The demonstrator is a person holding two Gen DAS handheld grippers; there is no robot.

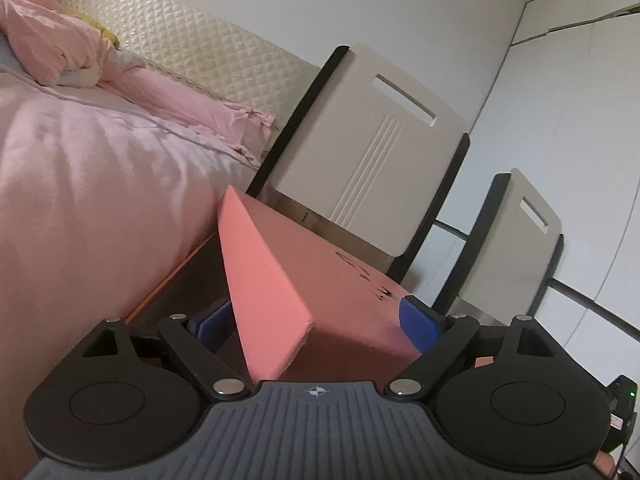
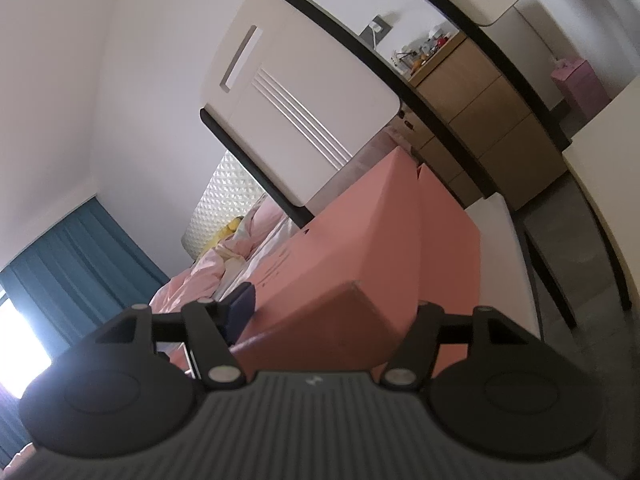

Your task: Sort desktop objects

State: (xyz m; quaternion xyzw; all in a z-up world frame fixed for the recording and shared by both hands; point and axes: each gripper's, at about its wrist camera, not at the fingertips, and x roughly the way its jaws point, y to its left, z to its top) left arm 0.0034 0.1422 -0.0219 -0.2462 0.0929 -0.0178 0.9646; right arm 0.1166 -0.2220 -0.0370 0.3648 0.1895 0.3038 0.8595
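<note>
A pink cardboard box (image 1: 352, 280) with black handwriting on its top fills the middle of the left wrist view, and one flap (image 1: 264, 280) stands up at its near left. My left gripper (image 1: 316, 322) spans the box, with blue pads (image 1: 418, 322) pressed on either side, shut on it. The right wrist view shows the same pink box (image 2: 360, 240) from its other end, flaps raised. My right gripper (image 2: 332, 308) holds it too: the left pad (image 2: 242, 306) lies against the box's side, while the right fingertip is hidden behind the box.
A bed with pink bedding (image 1: 80, 180) and a quilted headboard (image 1: 192, 48) lies to the left. Two white chairs with black frames (image 1: 360, 152) stand behind the box. A wooden dresser (image 2: 480, 112), a blue curtain (image 2: 72, 264) and a white tabletop (image 2: 612, 168) appear in the right wrist view.
</note>
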